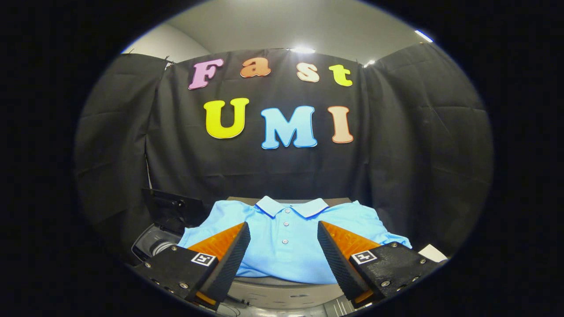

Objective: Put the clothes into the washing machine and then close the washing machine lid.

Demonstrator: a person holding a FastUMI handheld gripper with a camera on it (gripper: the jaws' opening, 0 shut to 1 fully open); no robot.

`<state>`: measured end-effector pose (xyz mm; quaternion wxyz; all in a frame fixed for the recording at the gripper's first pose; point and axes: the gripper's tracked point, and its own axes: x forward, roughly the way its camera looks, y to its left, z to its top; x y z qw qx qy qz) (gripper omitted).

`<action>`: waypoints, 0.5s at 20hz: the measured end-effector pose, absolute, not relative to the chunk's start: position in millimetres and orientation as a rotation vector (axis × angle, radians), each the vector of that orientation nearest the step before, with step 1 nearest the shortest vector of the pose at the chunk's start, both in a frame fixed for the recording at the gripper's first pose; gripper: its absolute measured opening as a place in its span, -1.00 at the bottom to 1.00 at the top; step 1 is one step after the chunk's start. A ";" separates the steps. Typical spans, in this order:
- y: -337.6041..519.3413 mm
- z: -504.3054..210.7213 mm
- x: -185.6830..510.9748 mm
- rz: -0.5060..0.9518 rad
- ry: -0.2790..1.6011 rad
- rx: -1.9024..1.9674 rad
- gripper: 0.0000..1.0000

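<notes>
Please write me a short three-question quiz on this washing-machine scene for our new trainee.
1. True or false: the gripper is shut on the blue polo shirt.
2. Where does the washing machine opening lie? A) beside the shirt, near one finger; B) under the shirt's collar; C) behind the black cloth wall.
3. Fill in: the shirt lies flat with its collar on the side ____ from the fingers.

Key:
1. False; the fingers stand open, the shirt's button placket seen between them.
2. A; the machine's lid stands raised there.
3. Away (the far side).
</notes>
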<state>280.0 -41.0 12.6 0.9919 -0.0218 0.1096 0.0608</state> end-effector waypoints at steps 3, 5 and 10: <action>-47.2 -0.4 300.6 0.122 0.264 -0.044 0.92; -47.0 -9.0 317.1 0.130 0.303 -0.024 0.92; -45.5 -27.6 342.4 0.138 0.381 0.010 0.91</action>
